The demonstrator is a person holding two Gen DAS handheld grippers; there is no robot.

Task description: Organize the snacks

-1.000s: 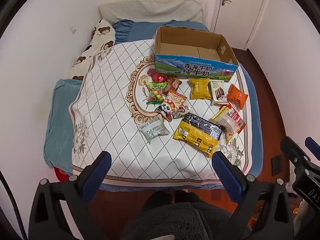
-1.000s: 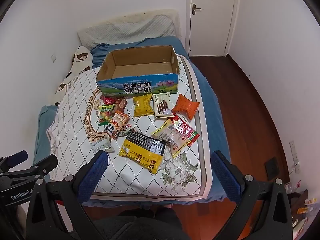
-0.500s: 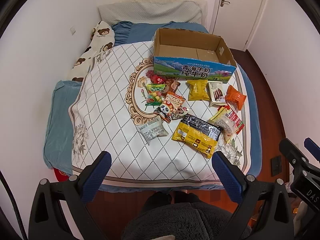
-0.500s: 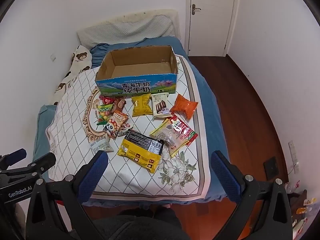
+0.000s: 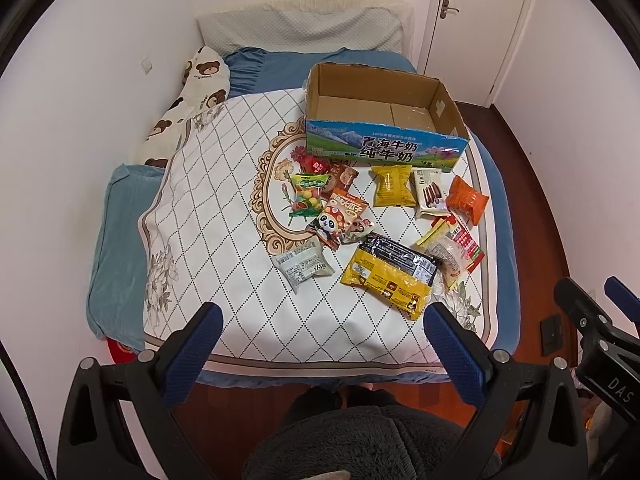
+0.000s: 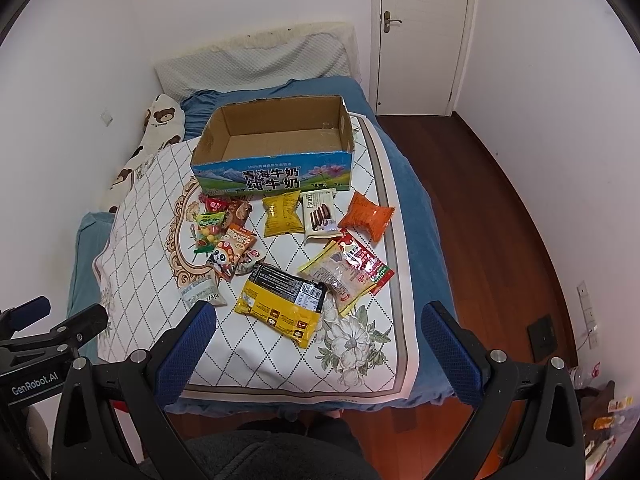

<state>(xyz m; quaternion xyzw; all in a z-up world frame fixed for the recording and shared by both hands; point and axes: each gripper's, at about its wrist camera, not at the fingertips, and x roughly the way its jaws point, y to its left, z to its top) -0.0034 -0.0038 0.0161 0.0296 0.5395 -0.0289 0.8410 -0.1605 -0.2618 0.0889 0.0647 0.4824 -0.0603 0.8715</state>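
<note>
Several snack packets lie on a white quilted cloth (image 5: 224, 208) on the bed. A large yellow-and-black packet (image 5: 390, 274) (image 6: 282, 304) lies nearest. Around it are a grey packet (image 5: 302, 265), a panda packet (image 5: 340, 218), a yellow chip bag (image 5: 392, 186), a biscuit packet (image 5: 429, 192), an orange bag (image 5: 466, 200) and a red-and-clear packet (image 6: 348, 272). An empty open cardboard box (image 5: 384, 136) (image 6: 276, 152) stands behind them. My left gripper (image 5: 320, 332) and right gripper (image 6: 316, 328) are both open, empty, held above the bed's near edge.
A bear-print pillow (image 5: 192, 96) and a grey pillow (image 5: 300, 32) lie at the bed's head by the wall. A white door (image 6: 420, 36) and wooden floor (image 6: 500, 220) are to the right. The person's dark clothing (image 5: 372, 444) fills the bottom.
Both grippers have drifted slightly, so the bed and snacks sit a little higher in both views. Nothing was grasped or moved.
</note>
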